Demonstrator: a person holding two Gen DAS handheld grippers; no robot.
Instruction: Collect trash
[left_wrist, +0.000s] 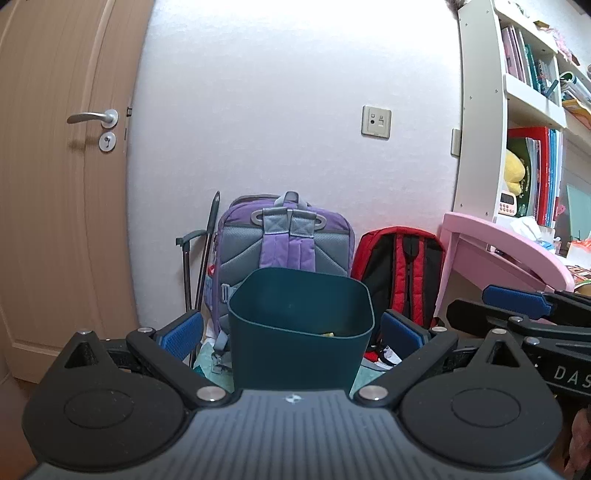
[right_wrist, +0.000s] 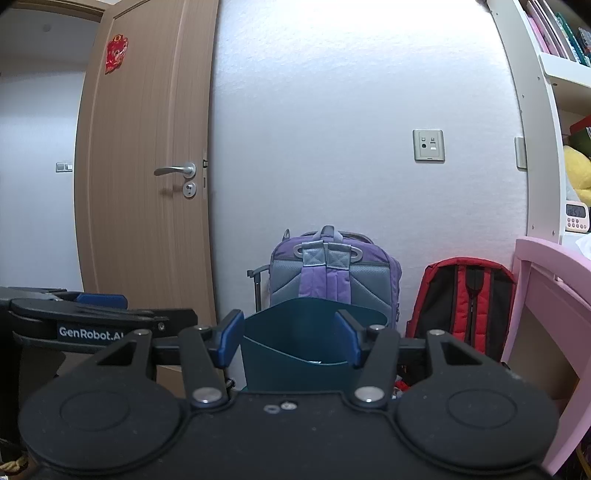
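A dark teal bin (left_wrist: 299, 332) stands upright right in front of me, ahead of the backpacks. A small yellow scrap (left_wrist: 328, 334) lies inside it. My left gripper (left_wrist: 291, 332) is open, its blue pads (left_wrist: 183, 332) wide of the bin's sides with a gap on each side. My right gripper (right_wrist: 290, 339) is open too, and the bin (right_wrist: 295, 354) shows between and past its fingers, untouched. Each gripper appears side-on in the other's view: the right gripper (left_wrist: 467, 302) at the right edge, the left gripper (right_wrist: 162, 310) at the left edge. Neither holds anything.
A purple backpack (left_wrist: 284, 236) and a red backpack (left_wrist: 402, 266) lean on the white wall behind the bin. A wooden door (left_wrist: 55, 184) is at the left. A pink desk (left_wrist: 498, 251) and a white bookshelf (left_wrist: 480, 110) fill the right. Black poles (left_wrist: 207, 251) stand beside the purple backpack.
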